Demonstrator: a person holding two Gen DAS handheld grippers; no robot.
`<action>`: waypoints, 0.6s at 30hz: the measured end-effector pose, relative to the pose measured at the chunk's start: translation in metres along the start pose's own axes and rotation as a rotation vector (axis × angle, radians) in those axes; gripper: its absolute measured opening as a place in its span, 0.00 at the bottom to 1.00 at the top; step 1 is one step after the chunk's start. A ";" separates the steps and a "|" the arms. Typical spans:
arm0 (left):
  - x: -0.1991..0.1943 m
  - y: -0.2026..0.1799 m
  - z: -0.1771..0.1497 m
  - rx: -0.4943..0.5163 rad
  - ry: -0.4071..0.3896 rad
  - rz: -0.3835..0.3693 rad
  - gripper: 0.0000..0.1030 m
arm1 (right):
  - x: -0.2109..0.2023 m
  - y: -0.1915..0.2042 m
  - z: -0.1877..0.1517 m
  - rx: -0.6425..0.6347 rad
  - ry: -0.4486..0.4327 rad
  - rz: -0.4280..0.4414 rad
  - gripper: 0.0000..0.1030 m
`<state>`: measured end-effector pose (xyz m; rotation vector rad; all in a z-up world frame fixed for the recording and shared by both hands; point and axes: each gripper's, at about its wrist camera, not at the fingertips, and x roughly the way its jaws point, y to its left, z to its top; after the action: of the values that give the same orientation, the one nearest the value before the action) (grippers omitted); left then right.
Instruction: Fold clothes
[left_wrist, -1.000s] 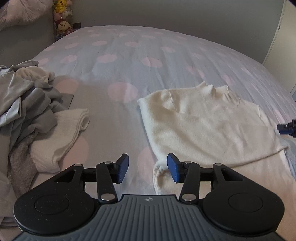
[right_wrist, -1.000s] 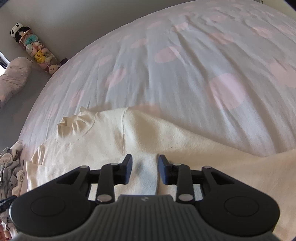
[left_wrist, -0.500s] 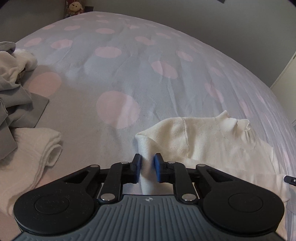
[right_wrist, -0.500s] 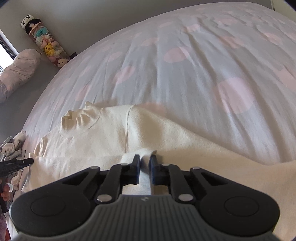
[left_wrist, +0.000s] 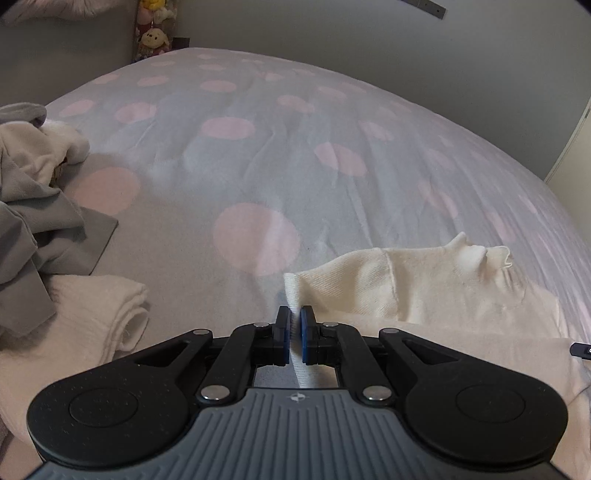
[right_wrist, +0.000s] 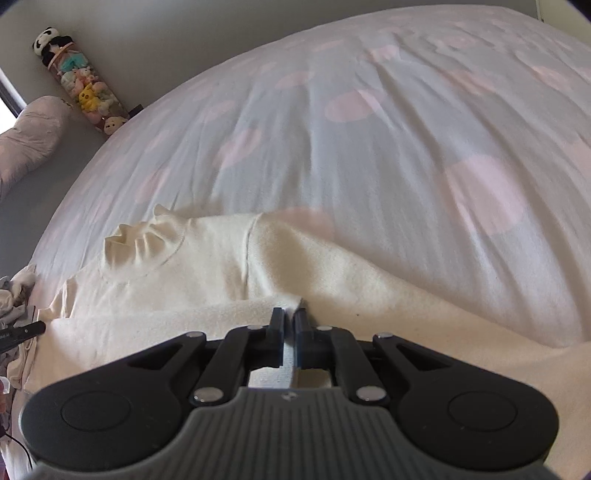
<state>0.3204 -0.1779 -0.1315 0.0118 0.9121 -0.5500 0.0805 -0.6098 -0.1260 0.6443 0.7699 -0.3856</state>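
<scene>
The cream sweater (left_wrist: 424, 284) is soft, finely ribbed knit cloth, matt throughout. The bedspread (left_wrist: 295, 155) is thin, smooth, creased fabric. The left gripper (left_wrist: 294, 325) has matt black plastic arms, bright metal rivets and blue pads (left_wrist: 283, 332).

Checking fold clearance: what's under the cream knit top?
Under the cream knit top only the polka-dot grey bedsheet shows around its edges. Whatever lies directly beneath is covered; I can't tell if anything else is there.
</scene>
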 end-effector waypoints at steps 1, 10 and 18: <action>0.002 0.001 -0.002 -0.002 0.001 0.000 0.06 | 0.000 -0.001 -0.001 0.006 -0.003 0.004 0.07; -0.062 -0.003 -0.017 0.038 -0.070 -0.076 0.14 | -0.042 0.003 -0.012 -0.038 -0.057 -0.013 0.17; -0.089 -0.023 -0.072 0.226 -0.013 -0.043 0.27 | -0.083 0.019 -0.060 -0.103 -0.071 -0.007 0.22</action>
<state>0.2129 -0.1404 -0.1041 0.1932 0.8350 -0.6905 0.0047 -0.5488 -0.0890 0.5289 0.7193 -0.3710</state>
